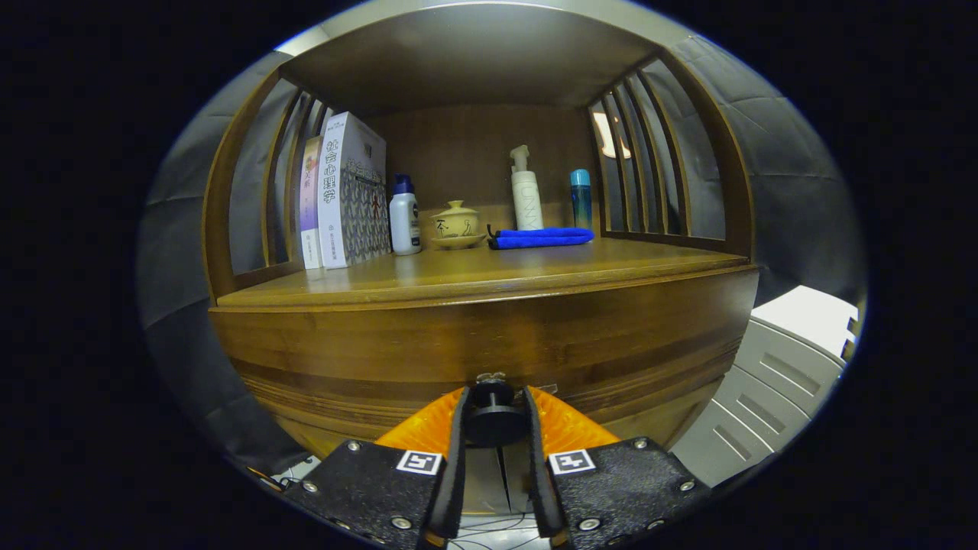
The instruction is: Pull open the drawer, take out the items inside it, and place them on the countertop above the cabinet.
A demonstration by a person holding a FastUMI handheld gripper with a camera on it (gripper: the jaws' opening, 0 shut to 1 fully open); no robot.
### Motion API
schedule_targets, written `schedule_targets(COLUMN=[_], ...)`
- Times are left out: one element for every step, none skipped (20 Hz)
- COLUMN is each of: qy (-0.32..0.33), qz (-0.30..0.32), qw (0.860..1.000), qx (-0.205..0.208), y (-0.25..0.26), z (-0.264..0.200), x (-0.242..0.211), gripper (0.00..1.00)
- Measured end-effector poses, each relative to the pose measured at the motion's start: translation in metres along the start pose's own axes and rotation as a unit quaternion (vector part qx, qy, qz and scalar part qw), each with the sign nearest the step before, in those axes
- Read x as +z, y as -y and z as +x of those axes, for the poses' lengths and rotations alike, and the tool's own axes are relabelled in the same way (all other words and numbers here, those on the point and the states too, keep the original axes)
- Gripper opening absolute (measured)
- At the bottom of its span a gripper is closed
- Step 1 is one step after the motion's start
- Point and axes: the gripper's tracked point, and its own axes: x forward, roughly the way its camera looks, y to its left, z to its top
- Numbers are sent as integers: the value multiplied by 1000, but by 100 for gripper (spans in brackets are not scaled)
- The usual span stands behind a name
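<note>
Two fingers of the gripper (495,416) are closing on the dark round drawer knob (493,416), one pressing against each side of it, so the tongs are gripping the knob. That knob is sitting between the fingertips, with a small metal fitting just showing above it, right where it is meeting the drawer front (489,347).

The drawer front is looking like a wide band of warm brown wood with horizontal grain and a few darker grooves running along its lower part. It is lying flush beneath the edge of the countertop (474,275), just beyond the fingers, with no gap showing.

On the countertop, well beyond the fingers, things are standing along the far side of the wooden cabinet (474,61). Far left, books (344,191) are standing upright against the slatted side. Just right of them a white bottle with a blue cap (404,215) is standing, then a small yellow lidded cup on a saucer (457,224). A folded blue cloth (541,237) is lying right of the cup, and behind it a tall white pump bottle (526,195) and a blue bottle (581,197) are standing. Near right of the cabinet, a pale grey plastic unit (779,367) is sitting.
</note>
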Motion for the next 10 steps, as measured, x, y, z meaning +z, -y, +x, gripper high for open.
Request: schedule_targets(qy=[-2, -7, -10, -9, -9, -9, -9, -9, -8, -9], qz=[-7, -9, -8, -8, -10, -12, -13, -12, -10, -7], qw=[1000, 1000, 1000, 1000, 1000, 1000, 1000, 1000, 1000, 1000], qx=[3, 8, 10, 11, 11, 11, 12, 12, 13, 17], y=[0, 0, 1, 2, 3, 4, 5, 6, 7, 7], z=[0, -2, -4, -8, -13, -19, -26, -34, -41, -47], x=[1, -2, -2, -2, -3, -5, -7, -9, -10, -12], gripper=[34, 33, 32, 32, 32, 32, 32, 32, 32, 32])
